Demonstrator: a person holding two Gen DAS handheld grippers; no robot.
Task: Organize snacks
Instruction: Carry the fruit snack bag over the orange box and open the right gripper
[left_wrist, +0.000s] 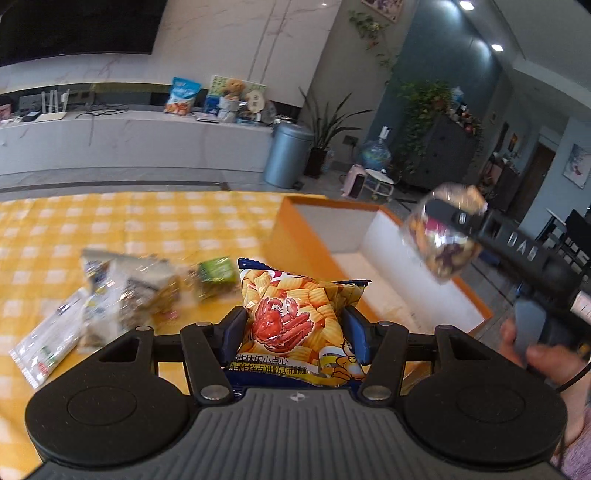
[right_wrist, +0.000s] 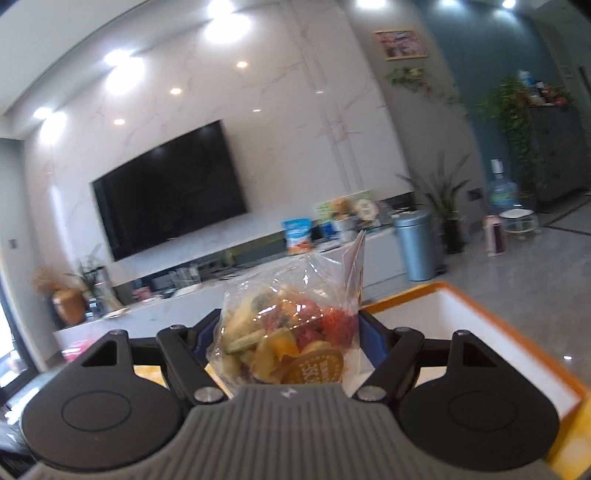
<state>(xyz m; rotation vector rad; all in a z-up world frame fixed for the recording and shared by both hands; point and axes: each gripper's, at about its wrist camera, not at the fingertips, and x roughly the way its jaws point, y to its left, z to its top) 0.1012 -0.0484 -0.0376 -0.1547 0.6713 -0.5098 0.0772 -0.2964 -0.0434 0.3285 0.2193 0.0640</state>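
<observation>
Your table (left_wrist: 110, 229) carries the orange box (left_wrist: 306, 243) at its right end. Your left tongs (left_wrist: 295, 332) are clamped on the crab chip bag (left_wrist: 295, 314) beside the box; your right tongs (right_wrist: 291, 332) squeeze the clear dried-fruit bag (right_wrist: 288, 325) above it.

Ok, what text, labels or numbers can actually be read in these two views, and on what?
"DAB": right gripper, on its black body.
Chinese print along the bottom of the yellow crab-picture chip bag: too blurred to quote.
Brown round sticker on the clear dried-fruit bag: unreadable.
Clear packets on the table: unreadable.
</observation>
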